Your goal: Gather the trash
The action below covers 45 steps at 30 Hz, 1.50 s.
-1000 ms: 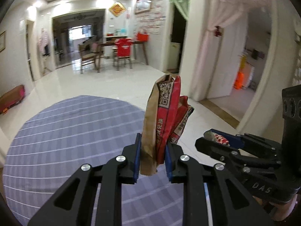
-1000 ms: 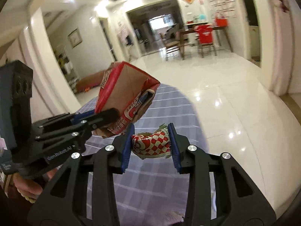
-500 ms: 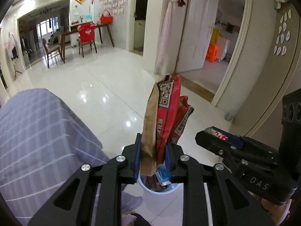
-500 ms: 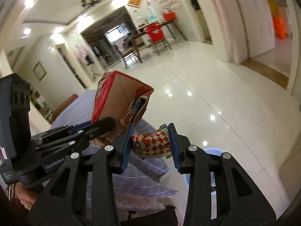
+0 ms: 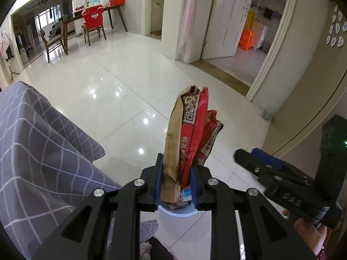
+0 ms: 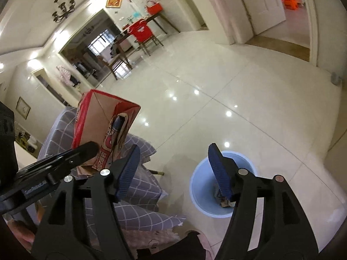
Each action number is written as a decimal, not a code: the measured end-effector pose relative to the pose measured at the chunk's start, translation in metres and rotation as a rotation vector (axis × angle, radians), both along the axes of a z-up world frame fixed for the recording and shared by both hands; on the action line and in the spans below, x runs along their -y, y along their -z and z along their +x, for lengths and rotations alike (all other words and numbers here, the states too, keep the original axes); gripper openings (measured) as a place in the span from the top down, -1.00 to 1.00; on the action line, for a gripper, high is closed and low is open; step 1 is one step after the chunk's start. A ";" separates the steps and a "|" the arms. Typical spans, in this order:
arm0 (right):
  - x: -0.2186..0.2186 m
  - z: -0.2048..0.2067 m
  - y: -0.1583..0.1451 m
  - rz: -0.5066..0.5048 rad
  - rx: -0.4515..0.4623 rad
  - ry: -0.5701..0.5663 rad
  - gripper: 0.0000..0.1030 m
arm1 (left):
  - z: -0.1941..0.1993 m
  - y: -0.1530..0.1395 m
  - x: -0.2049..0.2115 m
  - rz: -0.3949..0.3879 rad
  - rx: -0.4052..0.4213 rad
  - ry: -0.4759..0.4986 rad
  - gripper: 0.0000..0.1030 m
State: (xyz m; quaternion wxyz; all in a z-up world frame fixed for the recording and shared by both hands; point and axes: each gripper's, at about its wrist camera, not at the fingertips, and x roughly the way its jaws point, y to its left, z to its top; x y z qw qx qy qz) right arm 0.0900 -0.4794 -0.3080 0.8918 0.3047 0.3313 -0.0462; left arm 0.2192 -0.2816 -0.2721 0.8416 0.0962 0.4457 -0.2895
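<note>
My left gripper [image 5: 176, 181] is shut on a crushed red and brown paper bag [image 5: 186, 138] that stands up between its pads; the bag also shows in the right wrist view [image 6: 102, 127]. A light blue bin [image 6: 202, 179] stands on the floor with trash in its bottom. In the left wrist view its rim [image 5: 180, 212] shows just below the bag. My right gripper [image 6: 173, 171] is open and empty, held above the bin's left side. It shows in the left wrist view [image 5: 256, 158] to the right of the bag.
A table with a grey checked cloth [image 5: 39, 151] stands on the left, close to the bin. The floor [image 5: 130, 82] is glossy white tile. A wall and door frame [image 5: 282, 86] stand to the right. A dining table and chairs [image 5: 91, 21] are far behind.
My right gripper has opened and the red-and-white checked wrapper it held is gone from its jaws. Both grippers have tilted downward over the bin. The left still holds the bag.
</note>
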 end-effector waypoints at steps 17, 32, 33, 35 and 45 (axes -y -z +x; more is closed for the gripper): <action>0.029 -0.028 -0.031 0.001 0.116 0.141 -0.38 | 0.002 0.013 0.053 0.011 -0.045 0.072 0.21; -0.027 -0.033 -0.093 -0.104 0.173 0.039 -0.45 | -0.030 -0.062 -0.021 0.065 0.123 -0.147 -0.48; -0.034 -0.033 -0.100 -0.112 0.184 0.026 -0.47 | -0.035 -0.071 -0.033 0.070 0.135 -0.167 -0.48; -0.051 -0.032 -0.114 -0.128 0.197 -0.007 -0.53 | -0.043 -0.089 -0.054 0.065 0.163 -0.208 -0.52; -0.144 -0.055 -0.185 -0.199 0.300 -0.144 -0.71 | -0.108 -0.186 -0.158 0.034 0.341 -0.385 -0.67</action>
